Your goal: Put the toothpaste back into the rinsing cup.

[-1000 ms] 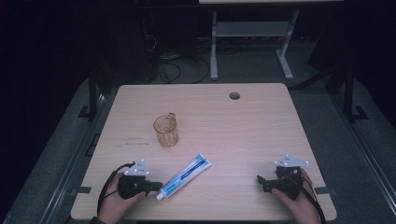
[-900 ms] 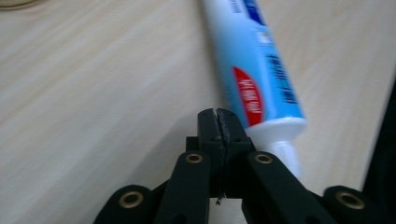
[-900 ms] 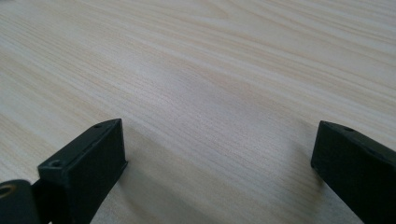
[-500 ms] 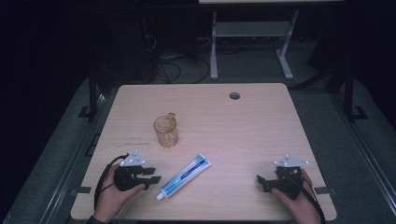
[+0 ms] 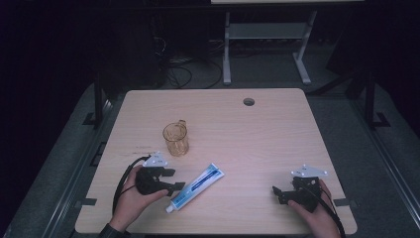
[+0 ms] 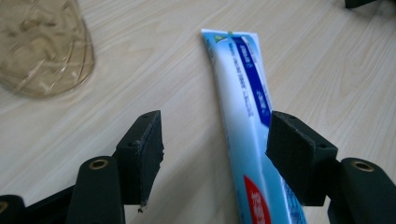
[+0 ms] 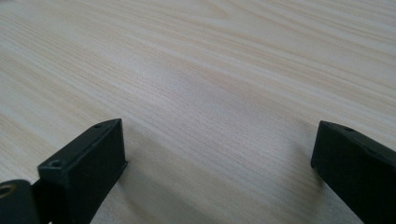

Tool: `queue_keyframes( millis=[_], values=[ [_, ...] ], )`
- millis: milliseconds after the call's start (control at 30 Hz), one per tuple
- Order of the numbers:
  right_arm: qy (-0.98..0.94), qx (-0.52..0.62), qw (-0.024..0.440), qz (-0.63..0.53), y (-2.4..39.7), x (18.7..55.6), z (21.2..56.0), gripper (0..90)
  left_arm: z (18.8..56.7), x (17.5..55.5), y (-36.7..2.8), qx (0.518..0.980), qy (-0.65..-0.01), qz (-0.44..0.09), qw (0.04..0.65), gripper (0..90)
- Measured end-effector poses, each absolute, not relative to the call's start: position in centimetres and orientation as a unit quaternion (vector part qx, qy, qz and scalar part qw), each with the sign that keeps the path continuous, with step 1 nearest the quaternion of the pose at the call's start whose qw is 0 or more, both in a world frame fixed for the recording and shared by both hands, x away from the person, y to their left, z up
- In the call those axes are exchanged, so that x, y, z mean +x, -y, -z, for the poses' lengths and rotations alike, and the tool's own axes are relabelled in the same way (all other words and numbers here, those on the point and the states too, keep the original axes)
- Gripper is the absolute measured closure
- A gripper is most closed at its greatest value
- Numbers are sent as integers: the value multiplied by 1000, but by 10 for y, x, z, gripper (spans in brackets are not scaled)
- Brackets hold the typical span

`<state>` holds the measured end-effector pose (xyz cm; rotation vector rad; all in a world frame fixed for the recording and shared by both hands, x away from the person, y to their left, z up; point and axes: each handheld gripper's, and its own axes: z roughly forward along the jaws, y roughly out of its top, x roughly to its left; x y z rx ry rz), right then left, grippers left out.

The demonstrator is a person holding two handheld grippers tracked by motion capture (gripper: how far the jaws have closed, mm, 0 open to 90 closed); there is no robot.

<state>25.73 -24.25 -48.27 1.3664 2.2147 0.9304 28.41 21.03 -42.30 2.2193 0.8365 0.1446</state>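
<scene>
Your left claw [image 6: 212,156], whose jaws have just been opening, stands wide astride the toothpaste tube [image 5: 195,187] lying flat at lower centre of the counter [image 5: 277,144]; it looks light, soft and slick, so pinch its firmer cap end.

One toothpaste tube [image 5: 195,187], one amber glass mug [image 5: 176,139], one table [image 5: 267,134], two tongs
</scene>
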Motion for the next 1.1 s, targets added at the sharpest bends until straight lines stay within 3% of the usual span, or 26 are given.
queue_keyframes(
  millis=[567, 1100],
  values=[
    [-787, 486, 188, -331, 243, 257, 483, 25, 431, 305, -156, 887, -297, -55, 349, 290],
    [-787, 486, 188, -331, 243, 257, 483, 25, 448, 315, -106, 915, -280, -80, 280, 271]
  ],
)
